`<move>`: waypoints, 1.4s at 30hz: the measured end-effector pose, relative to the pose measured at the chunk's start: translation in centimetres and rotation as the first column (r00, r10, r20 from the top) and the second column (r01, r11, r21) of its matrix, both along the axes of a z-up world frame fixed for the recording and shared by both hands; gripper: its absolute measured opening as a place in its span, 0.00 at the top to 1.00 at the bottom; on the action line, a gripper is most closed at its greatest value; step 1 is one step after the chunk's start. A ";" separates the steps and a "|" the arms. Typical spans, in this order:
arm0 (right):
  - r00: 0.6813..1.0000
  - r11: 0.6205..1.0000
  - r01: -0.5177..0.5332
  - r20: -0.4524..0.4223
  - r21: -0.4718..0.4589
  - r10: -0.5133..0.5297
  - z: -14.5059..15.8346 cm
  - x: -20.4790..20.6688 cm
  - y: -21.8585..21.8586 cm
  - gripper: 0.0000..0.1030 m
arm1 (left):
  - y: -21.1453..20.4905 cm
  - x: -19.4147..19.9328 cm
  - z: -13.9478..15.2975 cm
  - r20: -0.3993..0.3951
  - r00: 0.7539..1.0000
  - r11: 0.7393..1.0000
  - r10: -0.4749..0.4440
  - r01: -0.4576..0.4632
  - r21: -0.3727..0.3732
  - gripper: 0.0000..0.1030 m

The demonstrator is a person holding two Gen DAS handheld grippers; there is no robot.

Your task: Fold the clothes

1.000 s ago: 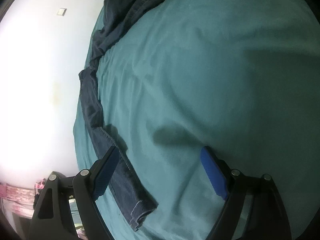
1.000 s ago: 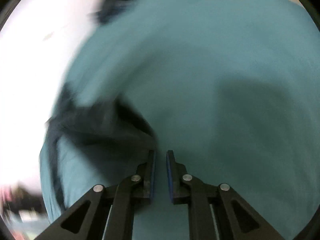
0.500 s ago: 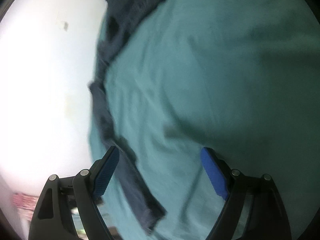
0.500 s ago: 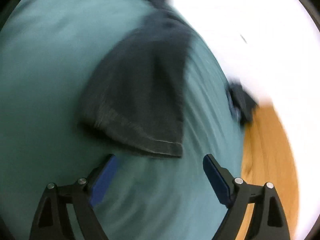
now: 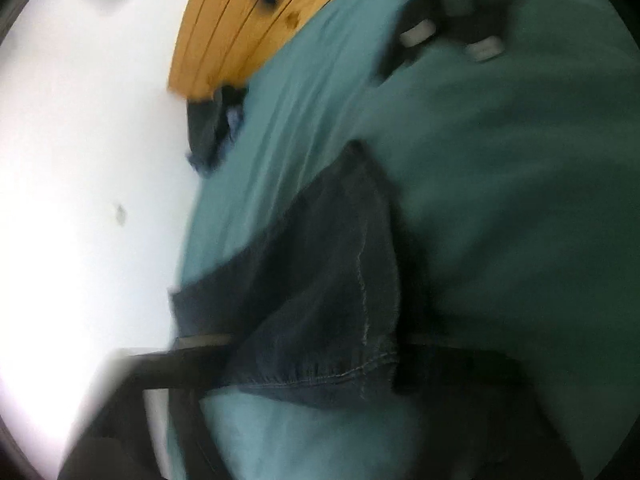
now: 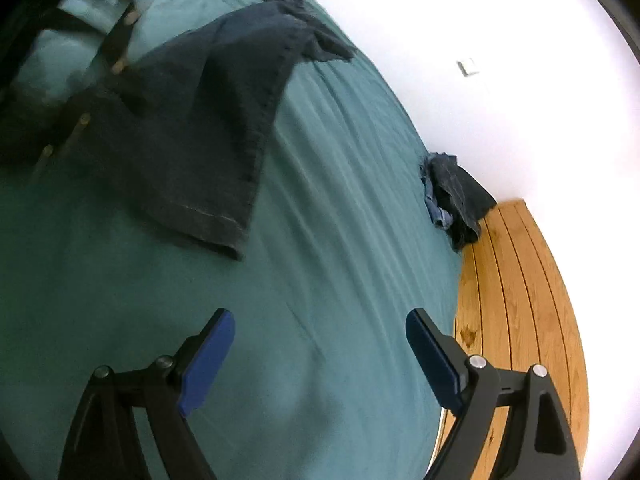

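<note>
Dark blue jeans (image 6: 192, 132) lie on a teal bed sheet (image 6: 340, 240), one leg spread flat with its hem toward me. My right gripper (image 6: 320, 360) is open and empty, hovering over bare sheet below the hem. In the blurred left wrist view the jeans leg (image 5: 320, 280) fills the lower middle and drapes over my left gripper (image 5: 312, 364). Its fingers (image 5: 180, 364) show only as dark blurs on either side of the cloth. In the right wrist view the left gripper (image 6: 80, 92) sits over the jeans at upper left.
A second bundle of dark denim clothes (image 6: 452, 196) lies at the bed's far edge by a white wall (image 6: 500, 60). A wooden floor (image 6: 520, 300) runs beside the bed. In the left wrist view the floor (image 5: 240, 20) is at top.
The left gripper swung away from the bed edge and now has the jeans leg across it. The right gripper opened half a second ago and has drawn back from the hem.
</note>
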State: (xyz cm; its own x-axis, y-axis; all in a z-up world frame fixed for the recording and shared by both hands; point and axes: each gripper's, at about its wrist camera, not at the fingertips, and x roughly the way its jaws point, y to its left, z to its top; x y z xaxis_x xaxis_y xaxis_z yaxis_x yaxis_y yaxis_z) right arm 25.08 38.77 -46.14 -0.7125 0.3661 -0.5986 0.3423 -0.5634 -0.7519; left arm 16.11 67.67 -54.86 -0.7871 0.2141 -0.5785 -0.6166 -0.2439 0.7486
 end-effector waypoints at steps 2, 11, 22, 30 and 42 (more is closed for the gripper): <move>1.000 0.999 0.012 -0.013 -0.035 -0.013 0.4 0.9 0.0 0.16 | -2.2 -2.1 1.3 0.042 0.997 0.995 0.072 -0.074 0.061 0.93; 0.990 0.949 -0.140 -0.048 -0.283 0.131 3.1 6.4 -10.5 0.16 | -18.1 3.4 7.6 -0.078 0.997 0.999 -0.012 0.008 -0.053 0.94; 0.869 0.855 -0.469 0.056 -0.221 0.492 -4.3 9.3 -22.6 0.16 | -26.2 6.0 -3.2 -0.163 0.983 0.932 -0.089 0.025 -0.361 0.40; 0.844 0.811 -0.467 0.095 -0.353 0.527 -5.8 5.2 -25.3 0.96 | -28.5 1.6 -1.1 0.008 1.000 0.987 -0.007 0.008 -0.159 0.94; 0.821 0.827 -0.447 0.212 -0.340 0.531 -6.1 7.1 -29.4 0.88 | -32.9 10.0 0.0 0.009 0.996 0.978 0.089 -0.086 -0.190 0.89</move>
